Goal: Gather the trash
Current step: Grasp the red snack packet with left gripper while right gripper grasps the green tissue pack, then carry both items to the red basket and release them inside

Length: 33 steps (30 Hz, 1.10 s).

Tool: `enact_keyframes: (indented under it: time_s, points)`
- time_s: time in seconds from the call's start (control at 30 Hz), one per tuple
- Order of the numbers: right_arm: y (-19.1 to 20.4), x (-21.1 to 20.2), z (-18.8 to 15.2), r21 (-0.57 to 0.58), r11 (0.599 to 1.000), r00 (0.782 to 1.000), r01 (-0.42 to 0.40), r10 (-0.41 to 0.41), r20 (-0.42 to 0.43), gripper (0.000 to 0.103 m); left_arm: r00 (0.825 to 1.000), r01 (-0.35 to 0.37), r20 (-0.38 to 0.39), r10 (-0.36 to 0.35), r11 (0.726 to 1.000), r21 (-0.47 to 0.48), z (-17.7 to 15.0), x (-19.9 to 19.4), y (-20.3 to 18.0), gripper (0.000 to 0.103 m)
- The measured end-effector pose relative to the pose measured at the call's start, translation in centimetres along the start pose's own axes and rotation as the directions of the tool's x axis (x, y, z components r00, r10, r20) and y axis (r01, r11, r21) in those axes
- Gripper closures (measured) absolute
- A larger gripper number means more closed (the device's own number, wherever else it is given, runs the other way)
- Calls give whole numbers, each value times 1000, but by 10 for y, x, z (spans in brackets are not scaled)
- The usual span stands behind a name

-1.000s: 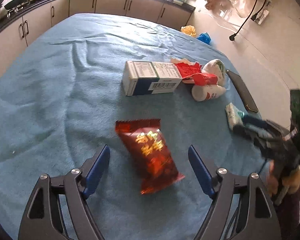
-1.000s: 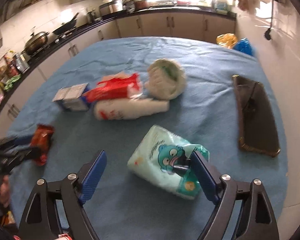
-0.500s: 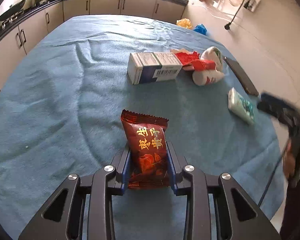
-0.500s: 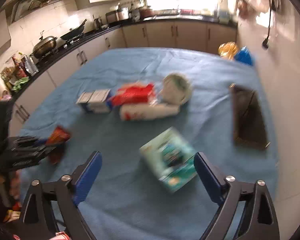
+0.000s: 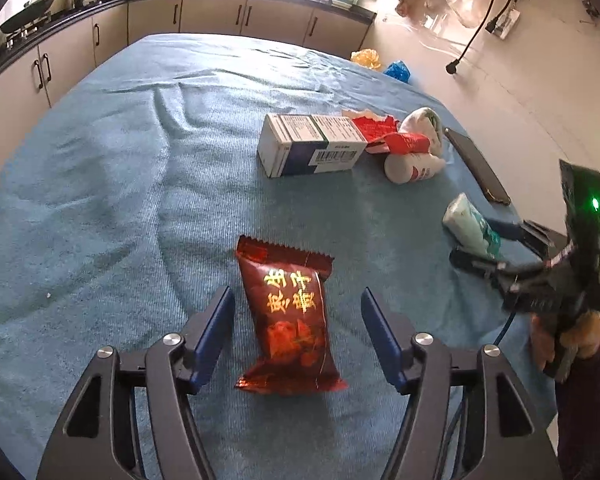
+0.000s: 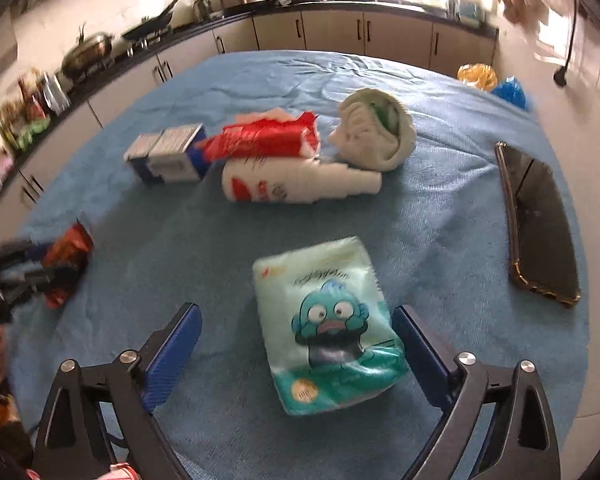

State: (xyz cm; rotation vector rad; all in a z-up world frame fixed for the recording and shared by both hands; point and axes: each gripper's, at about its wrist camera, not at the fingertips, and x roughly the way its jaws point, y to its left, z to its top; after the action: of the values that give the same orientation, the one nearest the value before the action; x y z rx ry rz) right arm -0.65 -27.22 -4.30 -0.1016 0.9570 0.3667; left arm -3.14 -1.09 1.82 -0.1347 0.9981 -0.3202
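Your blue tablecloth (image 5: 100,184) fills nearly the whole frame in both wrist views, kitchen cabinets (image 5: 216,16) running along the top edge. Centre of the left view, there's the white and blue box (image 5: 312,146), lying on its side, with a red torn wrapper (image 5: 388,138) touching its right end and a white bottle (image 6: 296,182) just below that. A dark phone (image 6: 540,224) sits at the right edge of the right view. Your left gripper (image 5: 296,334) has its jaws opening, the red snack packet (image 5: 290,316) lying between them with a gap on both sides. Your right gripper (image 6: 298,354) is closing a little but wide apart, the green tissue pack (image 6: 328,324) between its fingers, lower centre, the right finger just beside the pack's edge, the left well clear.
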Motion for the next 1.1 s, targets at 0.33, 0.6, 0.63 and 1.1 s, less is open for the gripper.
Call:
enact_keyframes:
  time_s: [0.33,0.6,0.63,1.1]
  points:
    - [19,-17,-8,49,996,997,71,-72,22,64,999,-39,31,41,998,-54,-12,-25,17,73]
    - [56,-64,-13,51,998,991,35,-41,124,64,988,-94,118,104,992,-83,-43,-89,37,73]
    - [63,-71,-14,45,999,990,30,-36,137,64,986,-101,126,111,991,-86,-46,-95,40,73]
    - [171,-116,-21,-99,994,972,-49,70,224,64,902,-302,254,350,930,-207,-104,-177,104,73]
